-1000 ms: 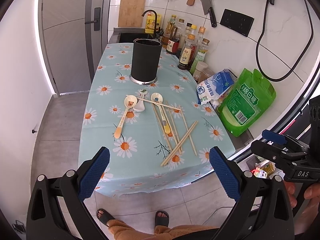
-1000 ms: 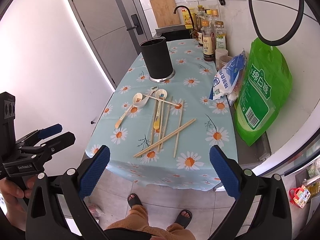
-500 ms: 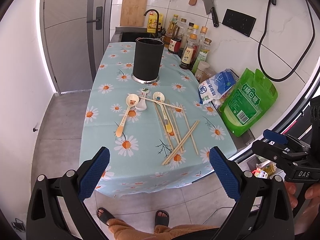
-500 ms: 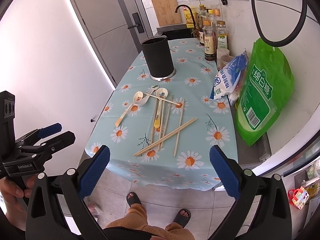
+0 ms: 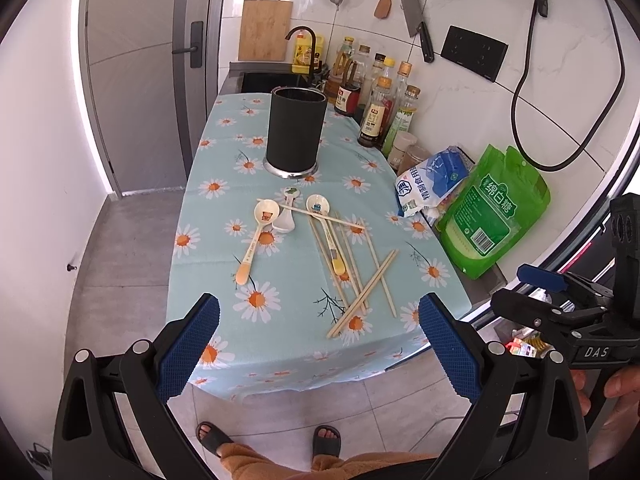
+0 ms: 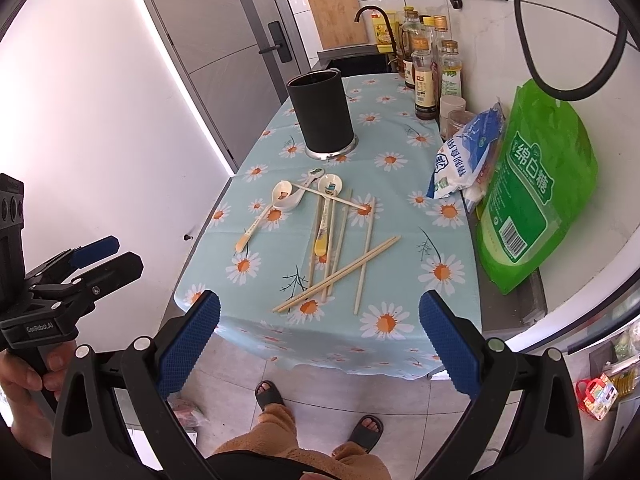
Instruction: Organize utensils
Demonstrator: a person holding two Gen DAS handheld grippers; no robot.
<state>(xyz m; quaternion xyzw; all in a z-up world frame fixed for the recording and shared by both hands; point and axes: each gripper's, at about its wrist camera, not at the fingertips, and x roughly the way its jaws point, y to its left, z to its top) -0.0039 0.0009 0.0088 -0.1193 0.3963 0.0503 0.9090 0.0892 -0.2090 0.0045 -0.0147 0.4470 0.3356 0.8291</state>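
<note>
Left wrist view takes in the whole counter from where the person stands at its near end: the daisy tablecloth has all the cutlery lying loose on it, so by my reckoning nothing is sorted yet. The black holder stands upright at the far end, nothing visible poking above its rim. Both tools hang short of the counter, the left gripper and the right gripper each spread wide and empty. Chopsticks lie crisscrossed on the right, three spoons just beyond and left of them; everything is left to gather.
</note>
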